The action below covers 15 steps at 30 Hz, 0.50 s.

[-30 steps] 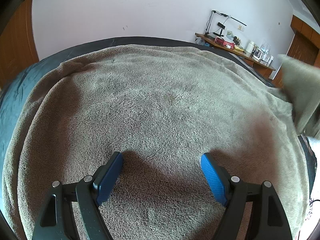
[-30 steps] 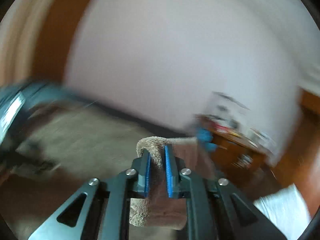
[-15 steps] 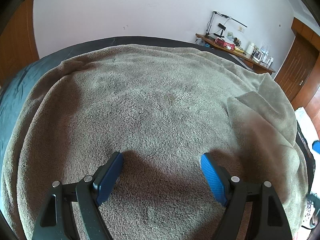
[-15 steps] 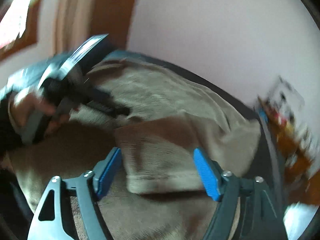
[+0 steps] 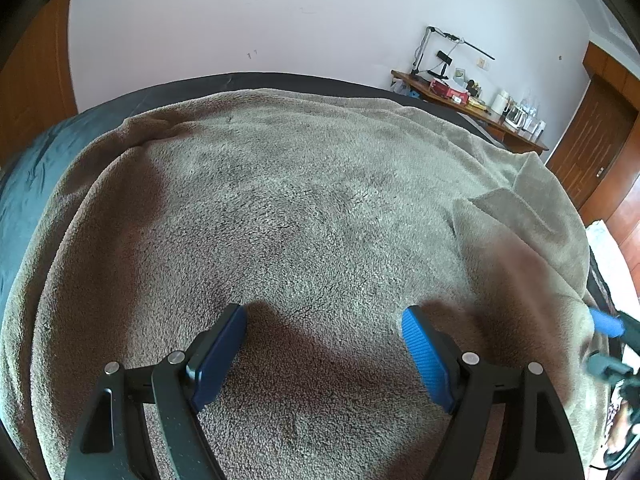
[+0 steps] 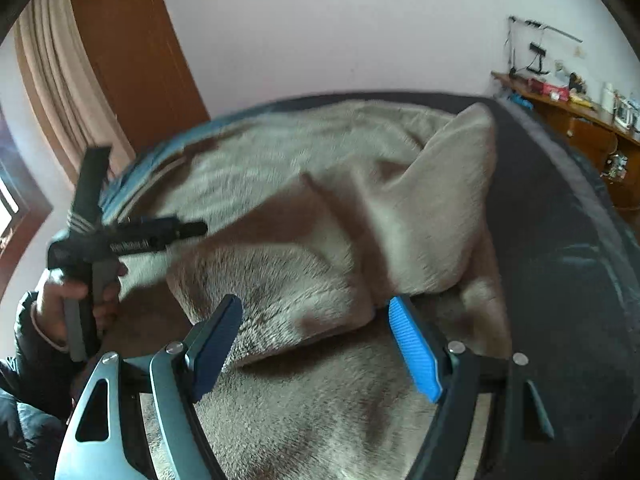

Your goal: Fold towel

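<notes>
A large grey-brown fleece towel (image 5: 304, 208) lies spread over a dark bed. My left gripper (image 5: 324, 354) hovers just over its near part, open, with nothing between the blue pads. At the towel's right side a corner flap (image 5: 516, 216) lies folded back onto the rest. In the right wrist view that folded flap (image 6: 320, 264) lies in front of my right gripper (image 6: 314, 344), which is open and empty just above the towel. The left tool (image 6: 132, 236) shows there at the left, held by a hand (image 6: 60, 296).
The dark bed cover (image 6: 560, 248) is bare to the right of the towel. A wooden desk (image 5: 472, 108) with a lamp and small items stands against the far wall. A brown door (image 5: 596, 148) is at the right, curtains (image 6: 52, 80) at the left.
My right gripper, shut on the towel's corner a second ago, has opened and let it go. The corner now lies folded on the towel. The left gripper has stayed put.
</notes>
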Available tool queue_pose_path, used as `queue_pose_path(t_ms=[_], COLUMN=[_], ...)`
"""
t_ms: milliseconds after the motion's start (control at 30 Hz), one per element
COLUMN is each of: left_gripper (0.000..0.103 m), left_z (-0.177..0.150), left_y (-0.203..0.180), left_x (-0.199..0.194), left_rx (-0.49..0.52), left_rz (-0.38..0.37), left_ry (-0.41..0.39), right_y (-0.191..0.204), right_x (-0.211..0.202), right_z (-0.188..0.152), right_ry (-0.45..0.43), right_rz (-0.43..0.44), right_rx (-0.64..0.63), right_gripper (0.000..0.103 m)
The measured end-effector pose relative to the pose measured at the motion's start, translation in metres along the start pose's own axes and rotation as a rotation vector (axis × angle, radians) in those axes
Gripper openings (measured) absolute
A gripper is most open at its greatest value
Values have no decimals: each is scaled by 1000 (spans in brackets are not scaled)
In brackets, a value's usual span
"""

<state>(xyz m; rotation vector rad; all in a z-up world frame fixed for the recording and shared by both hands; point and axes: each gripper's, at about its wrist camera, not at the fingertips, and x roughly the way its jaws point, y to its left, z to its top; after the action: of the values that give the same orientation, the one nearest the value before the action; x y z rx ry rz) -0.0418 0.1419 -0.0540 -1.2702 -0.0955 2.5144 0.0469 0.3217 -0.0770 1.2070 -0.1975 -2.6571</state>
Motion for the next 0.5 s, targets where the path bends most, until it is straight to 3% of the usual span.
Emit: queue_pose_path(t_ms=[100,233,300,367,500], left_gripper=[82,82,82,82,82], left_z=[0,0,0,0,-1], left_y=[1,2,3,3,6], left_x=[-1,-2,-2,-2,-3], left_rx=[-9,-13,-14,-16,-35], left_rz=[-6,-9,-10,-12,-27], left_ry=[0,-1,-2,-2,-7], right_y=[9,40,54,63,49], right_x=[14,-3,-16,-23,-19], right_z=[2,12,17,22,26], right_ry=[29,-61,-108,-136,-151], right_rz=[51,310,391,382,219], right_rx=[-1,-68,-115,-154,-107], right_gripper=[79,80,80,80,80])
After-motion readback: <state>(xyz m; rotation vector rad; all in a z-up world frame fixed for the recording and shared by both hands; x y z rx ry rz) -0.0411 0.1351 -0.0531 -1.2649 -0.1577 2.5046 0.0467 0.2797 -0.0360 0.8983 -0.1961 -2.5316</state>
